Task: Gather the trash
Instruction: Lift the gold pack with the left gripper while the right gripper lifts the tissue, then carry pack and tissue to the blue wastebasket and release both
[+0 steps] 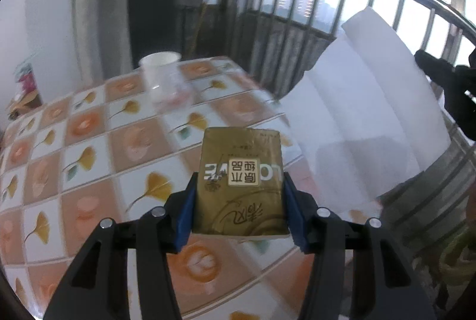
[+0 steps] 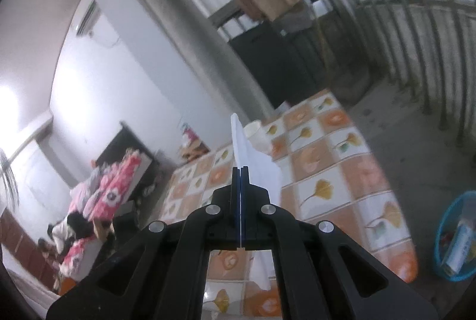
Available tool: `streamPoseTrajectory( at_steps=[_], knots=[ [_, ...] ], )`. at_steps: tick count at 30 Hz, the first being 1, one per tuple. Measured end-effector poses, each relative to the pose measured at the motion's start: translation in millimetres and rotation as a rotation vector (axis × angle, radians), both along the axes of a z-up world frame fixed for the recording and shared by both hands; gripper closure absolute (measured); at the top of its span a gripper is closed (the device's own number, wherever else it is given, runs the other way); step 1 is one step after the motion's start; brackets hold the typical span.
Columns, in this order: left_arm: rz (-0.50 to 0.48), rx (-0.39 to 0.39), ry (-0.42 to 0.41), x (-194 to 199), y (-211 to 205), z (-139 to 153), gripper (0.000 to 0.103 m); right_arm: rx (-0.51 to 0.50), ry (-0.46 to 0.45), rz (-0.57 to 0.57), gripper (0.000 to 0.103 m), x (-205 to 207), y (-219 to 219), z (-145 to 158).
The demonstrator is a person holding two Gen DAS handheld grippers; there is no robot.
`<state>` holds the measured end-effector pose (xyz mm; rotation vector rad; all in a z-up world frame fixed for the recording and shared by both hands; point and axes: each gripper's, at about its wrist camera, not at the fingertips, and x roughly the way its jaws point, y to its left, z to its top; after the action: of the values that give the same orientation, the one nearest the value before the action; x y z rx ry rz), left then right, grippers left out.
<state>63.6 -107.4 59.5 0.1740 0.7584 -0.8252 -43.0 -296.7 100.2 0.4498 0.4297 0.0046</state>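
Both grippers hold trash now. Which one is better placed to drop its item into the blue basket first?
Probably the right. Its gripper, shut on the paper, has the blue basket in view low on its right. The left gripper holds the gold pack; no basket shows there.

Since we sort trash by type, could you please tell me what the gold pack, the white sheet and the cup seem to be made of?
Gold pack: soft glossy plastic film, wrinkled with highlights. White sheet: probably matte paper, bending in a smooth curve. Cup: looks like thin, partly translucent plastic; blur leaves it uncertain.

Tiled-pattern table (image 1: 89, 147); white paper cup (image 1: 162, 73) standing on it
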Motion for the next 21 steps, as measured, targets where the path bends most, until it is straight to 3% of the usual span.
streamPoseTrajectory(
  at_steps=[7, 12, 16, 21],
  knots=[
    [-0.183, -0.053, 0.07, -15.6, -65.6, 14.5, 0.052, -0.008, -0.058, -0.153, 0.103, -55.9, -38.8, 13.7],
    [-0.352, -0.057, 0.142, -37.9, -138.4, 15.9, 0.052, -0.001, -0.089, -0.272, 0.103, -96.5, -69.7, 15.0],
    [-0.465, -0.02, 0.182, -58.8, -201.6, 6.4, 0.051, 0.01, -0.091, -0.371, 0.103, -126.3, -99.0, 4.3],
    [-0.541, 0.036, 0.27, -75.6, -263.1, -19.9, 0.051, 0.038, -0.056, -0.471, 0.103, -147.4, -134.8, -13.7]
  ],
)
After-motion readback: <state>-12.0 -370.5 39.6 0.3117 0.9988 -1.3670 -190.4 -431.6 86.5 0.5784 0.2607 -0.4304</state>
